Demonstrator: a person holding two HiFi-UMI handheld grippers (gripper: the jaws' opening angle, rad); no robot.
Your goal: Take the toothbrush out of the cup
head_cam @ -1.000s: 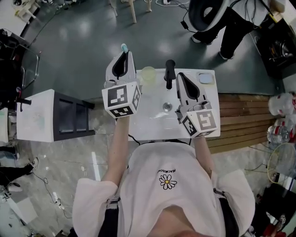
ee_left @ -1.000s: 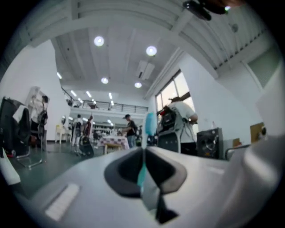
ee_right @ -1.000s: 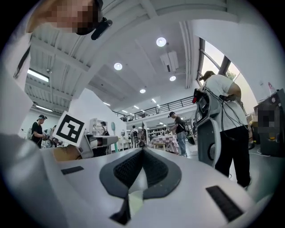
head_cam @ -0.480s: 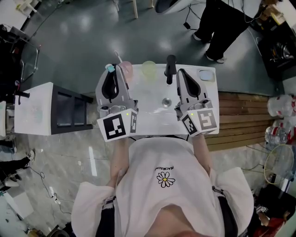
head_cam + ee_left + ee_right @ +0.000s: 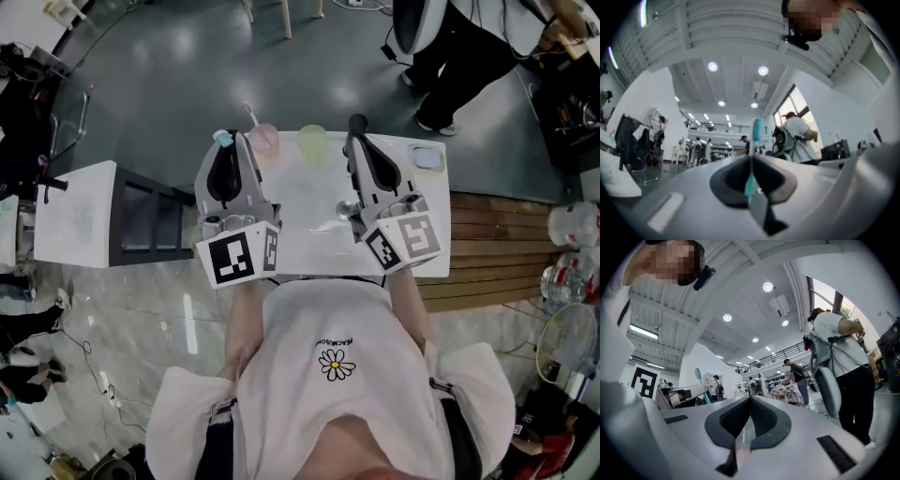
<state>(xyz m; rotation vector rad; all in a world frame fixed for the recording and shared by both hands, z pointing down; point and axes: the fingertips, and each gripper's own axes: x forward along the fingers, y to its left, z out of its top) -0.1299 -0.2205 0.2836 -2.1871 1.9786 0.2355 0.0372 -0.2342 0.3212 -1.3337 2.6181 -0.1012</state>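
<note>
In the left gripper view, my left gripper [image 5: 751,157] points upward and is shut on a teal toothbrush [image 5: 757,131], whose head sticks out above the jaws. In the head view the left gripper [image 5: 234,148] hangs over the white table's [image 5: 309,239] left end, the toothbrush [image 5: 223,138] head at its tip. Just to its right stands a pink cup [image 5: 265,142] with a thin white stick in it. My right gripper [image 5: 359,141] is shut and empty over the table's right half. Seen from the right gripper [image 5: 750,399], the toothbrush [image 5: 697,374] shows at the left.
A pale green cup [image 5: 312,142] stands beside the pink one at the table's far edge. A small dish [image 5: 427,159] sits at the far right corner and a round metal fitting [image 5: 344,208] mid-table. A dark cabinet [image 5: 150,225] adjoins the left; a person [image 5: 459,47] stands beyond.
My left gripper has come back toward me and to the left with the toothbrush, uncovering the pink cup. The right gripper has hardly moved.
</note>
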